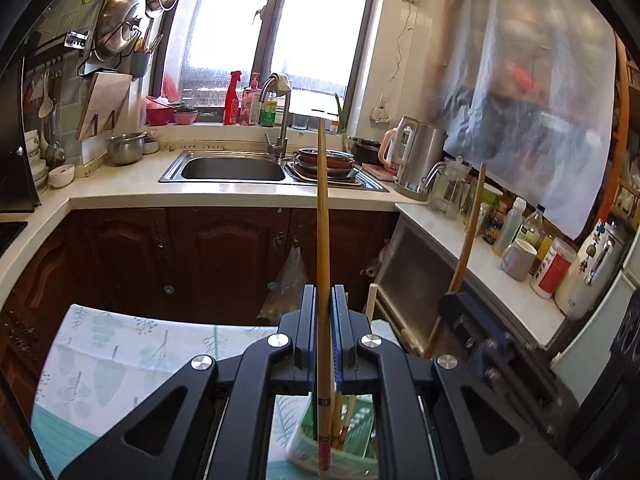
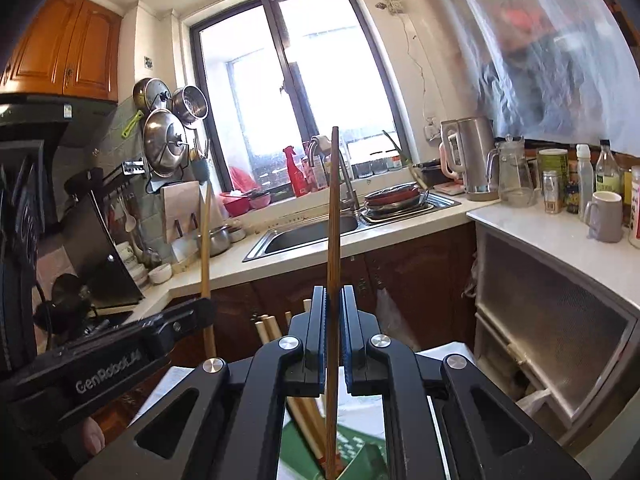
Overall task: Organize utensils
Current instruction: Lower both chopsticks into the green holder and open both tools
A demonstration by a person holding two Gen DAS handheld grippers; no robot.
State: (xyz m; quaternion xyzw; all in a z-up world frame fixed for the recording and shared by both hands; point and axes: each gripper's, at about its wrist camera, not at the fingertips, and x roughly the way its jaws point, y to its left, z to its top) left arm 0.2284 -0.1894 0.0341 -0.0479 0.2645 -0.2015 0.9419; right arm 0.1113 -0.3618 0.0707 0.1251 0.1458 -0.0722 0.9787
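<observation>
Nearest my left lens: the left gripper (image 1: 324, 292), jaws clamped on a pale bamboo chopstick (image 1: 322, 216) that runs up the middle of the frame between the blue pads, standing close to upright. Its red-banded lower end hangs below the jaws over a green holder (image 1: 356, 432) with more chopsticks in it; whether that end touches the holder, I cannot tell. The holder sits on a leaf-print cloth (image 1: 120, 360). On my right lens, the right gripper (image 2: 334, 292) is likewise pinched shut on a darker brown chopstick (image 2: 333, 216), also near vertical, tip above the jaws, lower end down over the same green holder (image 2: 360, 452). Several pale stick ends (image 2: 266, 326) poke up just left of the right jaws. Each gripper shows in the other's view: the right one at the right edge of the left view (image 1: 472, 312) with its stick rising above it, the left one at lower left of the right view (image 2: 176, 326) with its pale stick (image 2: 205, 240); the two are apart, side by side. Beyond: dark wood cabinet doors (image 1: 200, 256), steel sink (image 1: 232, 168) with faucet (image 1: 280, 120), stacked dishes (image 1: 324, 162) on the drainboard, kettle (image 1: 416, 152), glass jug (image 1: 446, 192), grey mug (image 1: 518, 258), bright window (image 1: 280, 32).
</observation>
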